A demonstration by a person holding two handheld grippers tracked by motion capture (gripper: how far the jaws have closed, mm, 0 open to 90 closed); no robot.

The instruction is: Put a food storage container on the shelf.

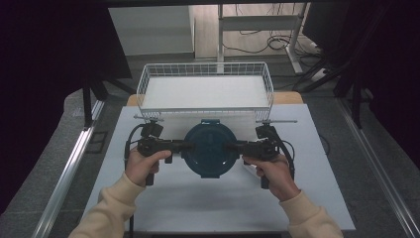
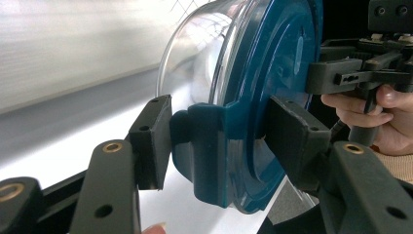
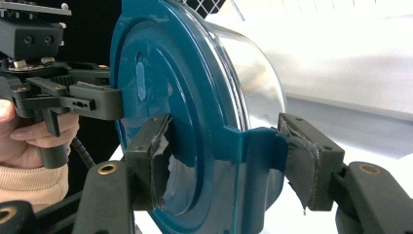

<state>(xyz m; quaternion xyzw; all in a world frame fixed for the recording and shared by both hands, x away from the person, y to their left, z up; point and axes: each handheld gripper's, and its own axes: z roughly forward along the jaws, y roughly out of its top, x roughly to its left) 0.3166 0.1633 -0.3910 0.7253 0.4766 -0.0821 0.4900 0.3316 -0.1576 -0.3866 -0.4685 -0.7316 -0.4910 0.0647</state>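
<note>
A round clear container with a dark teal lid (image 1: 210,148) sits lid-up at the middle of the white table top, held between both grippers. My left gripper (image 1: 184,147) comes in from the left. Its jaws are shut on the lid's side clasp (image 2: 204,146), one pad (image 2: 153,141) under the clasp and the other on the lid's top. My right gripper (image 1: 236,147) grips the opposite clasp (image 3: 253,151) the same way, with worn, torn pads (image 3: 302,161). The clear bowl (image 2: 195,63) hangs below the lid. Whether its base touches the table I cannot tell.
A white wire basket (image 1: 205,66) with a white floor stands just behind the container at the table's far edge. Metal rails (image 1: 67,173) run along both sides of the table. Black curtains hang left and right. A person's cream sleeves (image 1: 114,208) enter from the bottom.
</note>
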